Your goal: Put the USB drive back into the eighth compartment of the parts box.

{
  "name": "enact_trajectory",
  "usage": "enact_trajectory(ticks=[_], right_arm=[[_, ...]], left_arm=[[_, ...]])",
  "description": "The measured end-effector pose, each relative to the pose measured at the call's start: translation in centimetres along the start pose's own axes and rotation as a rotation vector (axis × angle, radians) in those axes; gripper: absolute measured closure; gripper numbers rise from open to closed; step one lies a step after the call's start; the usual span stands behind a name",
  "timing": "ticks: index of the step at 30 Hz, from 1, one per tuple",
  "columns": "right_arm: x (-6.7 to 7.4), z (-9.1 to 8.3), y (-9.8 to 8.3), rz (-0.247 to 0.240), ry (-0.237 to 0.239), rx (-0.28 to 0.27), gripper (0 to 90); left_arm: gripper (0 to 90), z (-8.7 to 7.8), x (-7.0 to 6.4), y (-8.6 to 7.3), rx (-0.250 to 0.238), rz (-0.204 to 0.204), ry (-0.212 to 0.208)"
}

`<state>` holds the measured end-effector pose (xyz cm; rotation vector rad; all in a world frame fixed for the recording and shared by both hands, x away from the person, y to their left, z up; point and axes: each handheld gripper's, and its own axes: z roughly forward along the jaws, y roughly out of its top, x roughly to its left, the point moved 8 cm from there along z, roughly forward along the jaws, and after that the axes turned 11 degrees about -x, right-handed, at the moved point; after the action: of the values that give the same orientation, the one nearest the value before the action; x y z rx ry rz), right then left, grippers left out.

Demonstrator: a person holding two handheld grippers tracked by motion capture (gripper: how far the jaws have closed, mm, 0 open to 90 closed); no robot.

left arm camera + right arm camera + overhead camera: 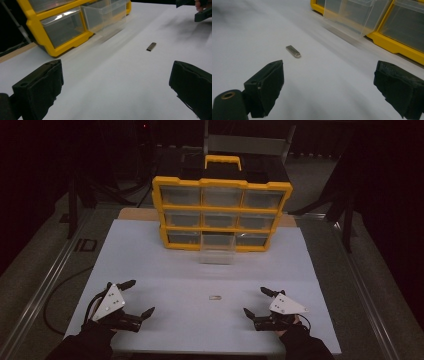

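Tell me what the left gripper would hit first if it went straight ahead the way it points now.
Likely nothing soon: the left gripper points, jaws wide open, over bare white table. The small metal piece lies ahead, slightly off to one side; depth is hard to judge.

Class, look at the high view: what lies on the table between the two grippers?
A small metal piece lies flat on the white table, between the left gripper and the right gripper, touching neither.
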<state>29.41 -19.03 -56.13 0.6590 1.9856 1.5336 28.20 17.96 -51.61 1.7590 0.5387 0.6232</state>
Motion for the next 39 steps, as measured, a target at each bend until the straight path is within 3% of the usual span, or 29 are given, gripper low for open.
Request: enact_trajectory(ticks=[19, 29, 39], right_arm=[[0.1, 0.1, 0.0, -0.002, 0.004, 0.004, 9.8], [0.3, 0.2, 0.0, -0.007, 0.012, 0.002, 9.8], [0.3, 0.2, -0.1, -0.007, 0.014, 0.008, 9.8]], left_arm=[[0.4, 2.0, -0.1, 2.9, 0.007, 0.022, -0.092], [0.5, 4.1, -1.2, 4.8, 0.021, 0.059, -0.179], [0.5, 5.8, -1.9, 6.0, 0.020, 0.051, -0.241]])
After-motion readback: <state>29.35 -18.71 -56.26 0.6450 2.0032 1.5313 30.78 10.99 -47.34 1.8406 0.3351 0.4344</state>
